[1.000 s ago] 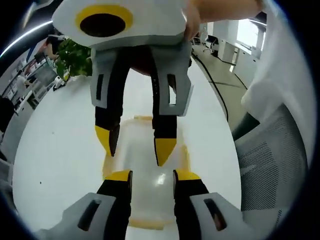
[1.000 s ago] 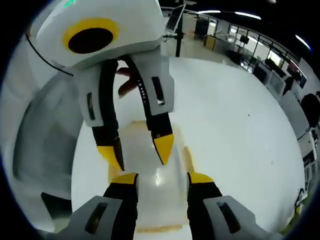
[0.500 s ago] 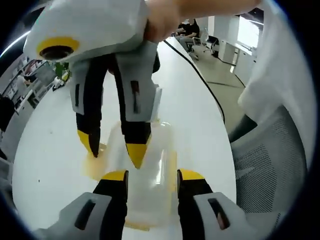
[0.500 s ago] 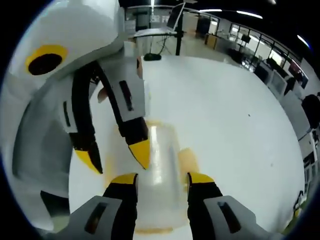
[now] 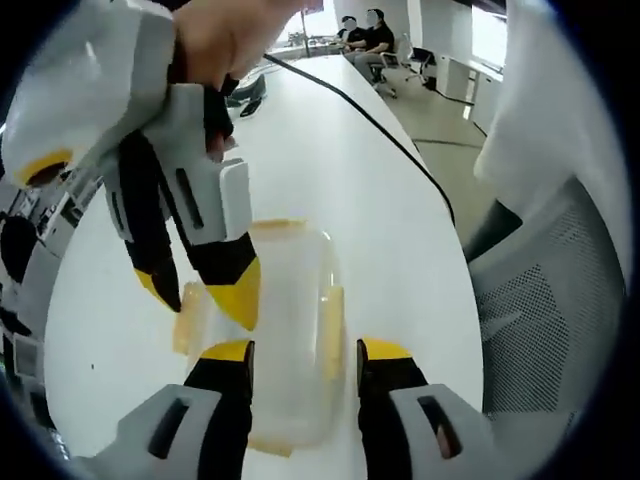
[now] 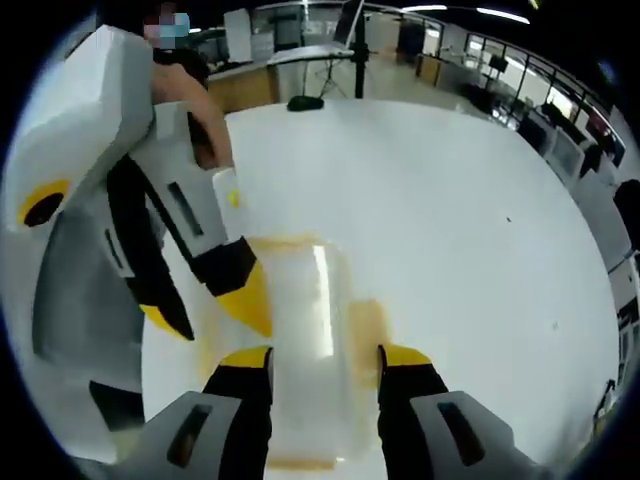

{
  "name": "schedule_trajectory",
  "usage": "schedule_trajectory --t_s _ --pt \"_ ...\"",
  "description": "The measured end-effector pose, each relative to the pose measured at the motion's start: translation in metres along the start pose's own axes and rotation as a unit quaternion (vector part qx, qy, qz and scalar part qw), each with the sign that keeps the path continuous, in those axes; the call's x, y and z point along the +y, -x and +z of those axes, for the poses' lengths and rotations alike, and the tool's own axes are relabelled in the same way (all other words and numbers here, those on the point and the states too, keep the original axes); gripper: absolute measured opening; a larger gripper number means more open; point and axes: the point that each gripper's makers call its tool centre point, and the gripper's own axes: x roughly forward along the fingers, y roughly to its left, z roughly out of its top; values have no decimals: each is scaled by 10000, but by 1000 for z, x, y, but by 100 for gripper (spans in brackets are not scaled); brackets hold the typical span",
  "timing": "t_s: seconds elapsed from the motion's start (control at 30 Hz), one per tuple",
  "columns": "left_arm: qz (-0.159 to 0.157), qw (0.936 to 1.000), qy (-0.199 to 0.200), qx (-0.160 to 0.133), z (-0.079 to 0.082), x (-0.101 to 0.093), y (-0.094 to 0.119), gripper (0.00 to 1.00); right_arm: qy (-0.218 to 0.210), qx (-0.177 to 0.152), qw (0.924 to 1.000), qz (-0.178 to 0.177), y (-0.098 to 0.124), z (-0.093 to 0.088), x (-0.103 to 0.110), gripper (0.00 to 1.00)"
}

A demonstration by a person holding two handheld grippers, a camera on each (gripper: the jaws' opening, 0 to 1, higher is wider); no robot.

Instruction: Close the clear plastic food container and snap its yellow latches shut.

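The clear container (image 5: 285, 330) lies on the white table (image 5: 380, 190) straight ahead of my left jaws, its near end between and partly under their tips; from my right gripper view the same container (image 6: 300, 340) sits just ahead of my right jaws too, lid seemingly down on it. Yellow latches: one along the side by my left jaws' right tip (image 5: 332, 318), one at the far end (image 5: 275, 227), one on the left side (image 5: 186, 318); in the right gripper view a yellow flap (image 6: 366, 327) lies out beside the box, prob. not snapped. My left gripper (image 5: 295, 355) is spread, gripping nothing; my right gripper (image 6: 325, 355) likewise spread and empty. The right gripper's tips (image 5: 205, 285) hang over the left-side latch. To do it well, I'd judge: steady the lid w/ one jaw tip, press each flap flat against the wall w/ the other, one at a time (don't shove the box sideways, it looks light). Hard to tell: whether any latch has caught, since clear plastic blurs the edges; near end is cut off behind my own jaws; can't tell if tips touch the plastic.
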Motion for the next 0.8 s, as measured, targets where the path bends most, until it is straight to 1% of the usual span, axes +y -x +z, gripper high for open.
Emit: schedule_trajectory --t_s 0.03,0.07,0.1,0.13,0.17,0.2,0.33,0.47,0.63,0.67,0.8 --pt "109 9996 -244 119 -1 2 0 40 -22 8 10000 56 0 0 0 40" --pt "166 9991 -363 175 -2 2 0 39 -74 28 9999 124 -1 0 0 40" --pt "201 9989 -358 206 -2 0 -2 39 -172 97 9996 214 -2 -2 2 39" --pt "214 9990 -326 215 -1 -1 -2 39 -122 127 9996 223 -2 -1 1 39" --pt "239 9990 -307 234 -1 0 -3 39 -15 166 9994 313 -3 0 4 37" --pt "265 9989 -307 247 -1 0 -3 39 -5 179 9994 296 -3 1 4 37" --pt "472 9971 -470 365 -2 3 -4 37 -114 335 9983 462 -4 -1 3 38" --pt "558 9963 -521 392 -2 3 -6 38 -135 467 9970 600 -6 -2 2 38" --pt "624 9963 -454 392 -3 5 -7 38 -65 672 9947 770 -9 -2 2 38" --pt "655 9966 -330 378 -2 6 -7 37 -56 722 9940 814 -9 -2 2 38" --pt "721 9964 -230 382 -2 7 -7 36 -17 860 9920 922 -9 -2 -3 33"
